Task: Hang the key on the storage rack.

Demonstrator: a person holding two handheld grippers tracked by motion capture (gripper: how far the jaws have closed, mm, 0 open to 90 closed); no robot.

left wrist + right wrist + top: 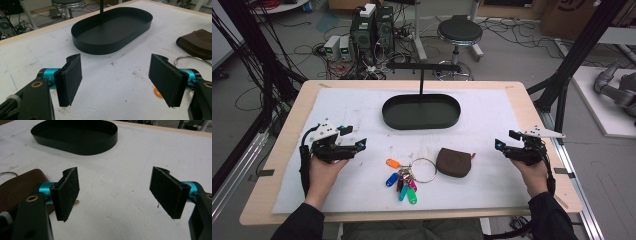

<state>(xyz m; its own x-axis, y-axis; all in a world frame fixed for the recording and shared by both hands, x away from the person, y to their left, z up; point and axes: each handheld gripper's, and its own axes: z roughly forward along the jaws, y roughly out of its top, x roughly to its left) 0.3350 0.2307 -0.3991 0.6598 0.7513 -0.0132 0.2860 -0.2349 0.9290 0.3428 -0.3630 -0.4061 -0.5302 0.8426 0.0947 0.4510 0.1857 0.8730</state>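
Inspector: Keys status?
Assessor: Steel ring of keys with coloured plastic tags (406, 176) lies at six o'clock from the black oval metal tray (421, 111), touching nothing, brown zipped leather pouch (454, 162) just beside at three o'clock.
Inspector: Handling?
Assessor: Likely light, loose, jangly; take the thin ring. Left tongs (353, 145) and right tongs (502, 145) gape wide, empty. White table (362, 107) offers ample room.

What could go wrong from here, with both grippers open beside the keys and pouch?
The key bunch is loose tags on a thin ring; jaws may pinch one tag and leave the rest swinging. The ring lies close beside the brown pouch, so the right gripper might nudge both.
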